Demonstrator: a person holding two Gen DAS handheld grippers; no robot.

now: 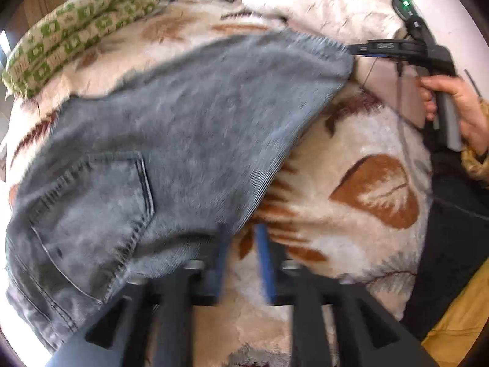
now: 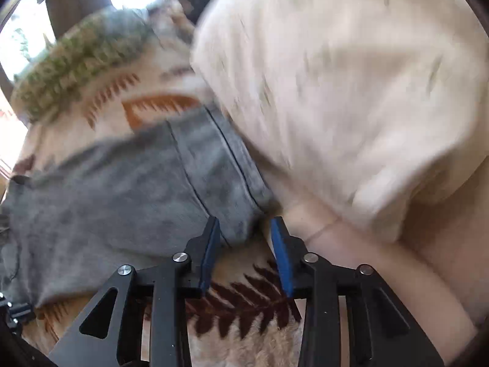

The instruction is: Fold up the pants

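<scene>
Grey jeans (image 1: 183, 122) lie folded lengthwise across a leaf-patterned blanket (image 1: 366, 214), back pocket toward the lower left. My left gripper (image 1: 243, 244) is open at the waist end. Its left finger overlaps the denim edge, and only blanket shows between the blue pads. In the left wrist view my right gripper (image 1: 354, 51) reaches the hem end of the leg, held by a person's hand (image 1: 458, 101). In the right wrist view the right gripper (image 2: 246, 232) stands open. The hem corner of the jeans (image 2: 122, 189) lies just ahead between its fingertips, and the pads do not press on it.
A large cream pillow (image 2: 336, 91) crowds the hem end on the right. A green-patterned cushion (image 1: 76, 24) lies at the far left of the bed. The person's dark and yellow clothing (image 1: 452, 244) borders the blanket's right edge.
</scene>
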